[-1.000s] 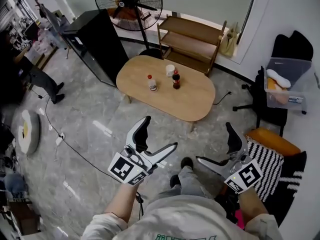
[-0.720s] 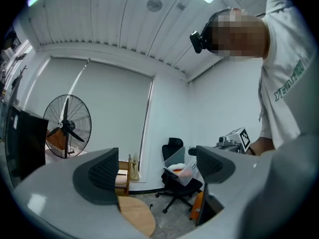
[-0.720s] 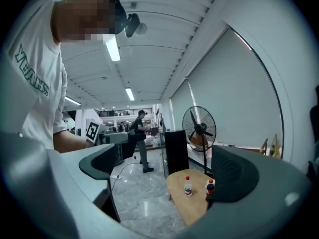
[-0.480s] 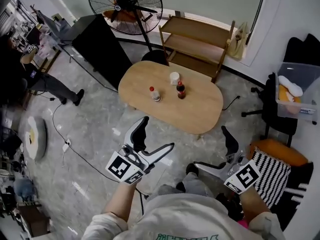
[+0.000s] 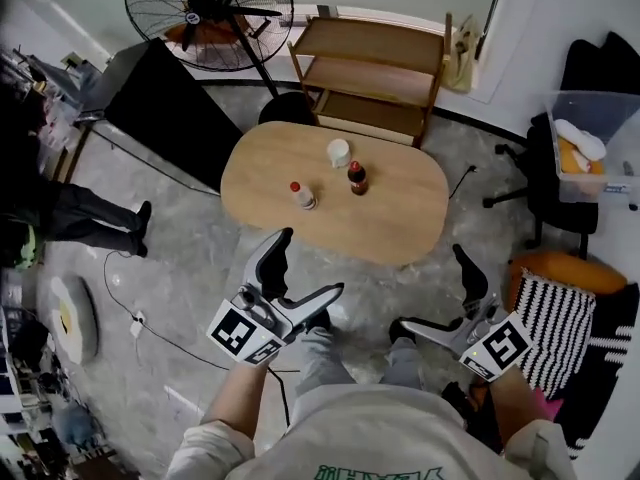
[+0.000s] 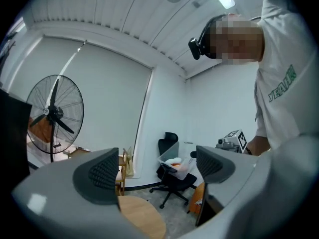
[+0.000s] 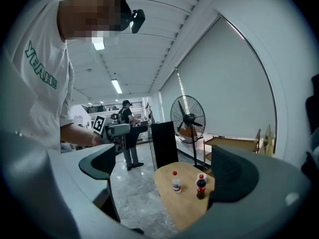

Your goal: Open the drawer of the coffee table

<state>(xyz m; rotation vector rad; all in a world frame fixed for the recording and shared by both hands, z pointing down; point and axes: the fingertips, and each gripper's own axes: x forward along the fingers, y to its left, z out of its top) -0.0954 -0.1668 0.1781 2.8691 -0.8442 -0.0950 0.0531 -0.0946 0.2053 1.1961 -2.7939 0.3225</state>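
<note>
The oval wooden coffee table [image 5: 390, 218] stands on the grey floor ahead of me; no drawer shows in any view. On its top are a white bottle with a red cap [image 5: 301, 196], a cola bottle [image 5: 356, 178] and a white cup [image 5: 339, 152]. My left gripper [image 5: 305, 266] is held open in the air short of the table's near edge, nothing between its jaws. To the right, my right gripper [image 5: 432, 293] is also open and empty. The right gripper view looks over the table [image 7: 184, 195] and both bottles [image 7: 175, 181]. Only a table edge [image 6: 144, 218] shows in the left gripper view.
Behind the table stand a wooden shelf [image 5: 375, 73], a floor fan [image 5: 210, 13] and a black cabinet [image 5: 165, 103]. An office chair [image 5: 545, 203] with a plastic bin [image 5: 590, 148] is at the right, above a striped cushion [image 5: 560, 328]. A person [image 5: 70, 218] stands at the left; a cable [image 5: 150, 318] crosses the floor.
The table and shelf have shifted in the head view as I stepped and turned. Both grippers stay open at about the same height. The person at the left has moved.
</note>
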